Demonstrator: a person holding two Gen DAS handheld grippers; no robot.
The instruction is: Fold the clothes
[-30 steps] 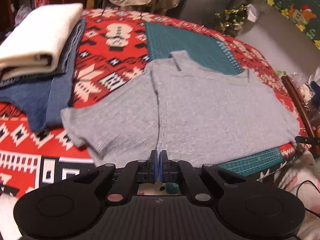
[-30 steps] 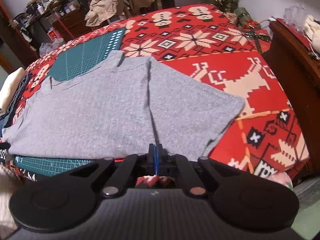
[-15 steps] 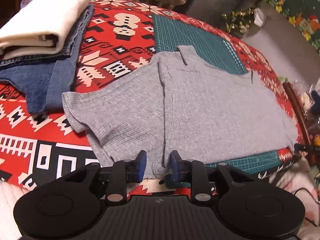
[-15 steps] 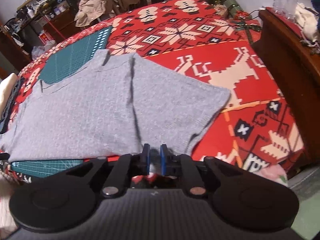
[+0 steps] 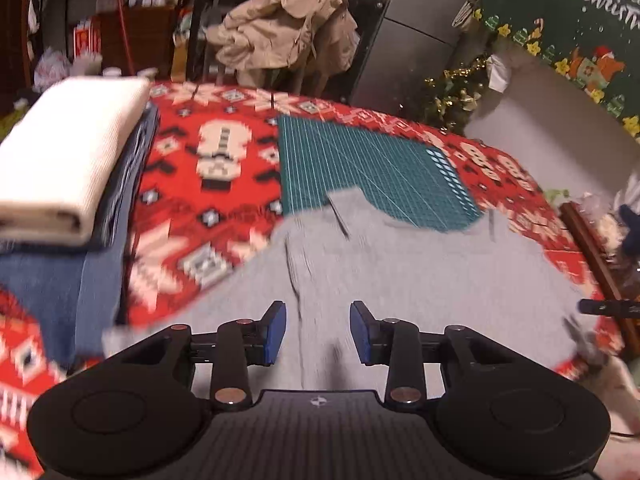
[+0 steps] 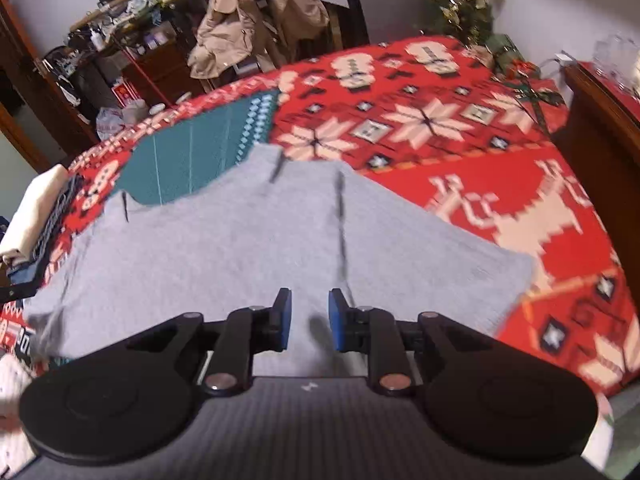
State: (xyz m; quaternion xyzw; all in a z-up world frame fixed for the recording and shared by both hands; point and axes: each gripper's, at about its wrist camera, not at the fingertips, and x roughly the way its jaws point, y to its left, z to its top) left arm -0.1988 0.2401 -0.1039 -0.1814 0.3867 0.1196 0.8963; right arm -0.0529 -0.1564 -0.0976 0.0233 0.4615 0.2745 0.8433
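A grey ribbed T-shirt [image 5: 420,272] [image 6: 224,248] lies spread flat on the red patterned cloth, its collar towards the far side and both sleeves out. My left gripper [image 5: 318,332] hangs over the shirt's near hem on the left-sleeve side. Its jaws are opening, with nothing between the blue pads. My right gripper [image 6: 310,320] hovers over the near hem on the other side. Its jaws are opening too, and only flat cloth shows below the gap. Both views are blurred by motion.
A folded cream garment [image 5: 68,160] lies on folded blue denim [image 5: 60,280] at the left. A green cutting mat [image 5: 360,172] lies beyond the collar. A beige coat [image 5: 288,28] hangs on a chair behind the table. A dark wooden cabinet [image 6: 600,132] stands at the right.
Both grippers were shut on the shirt's near hem; they have let go and their jaws have parted. Both have lifted and pitched up, so more of the room shows.
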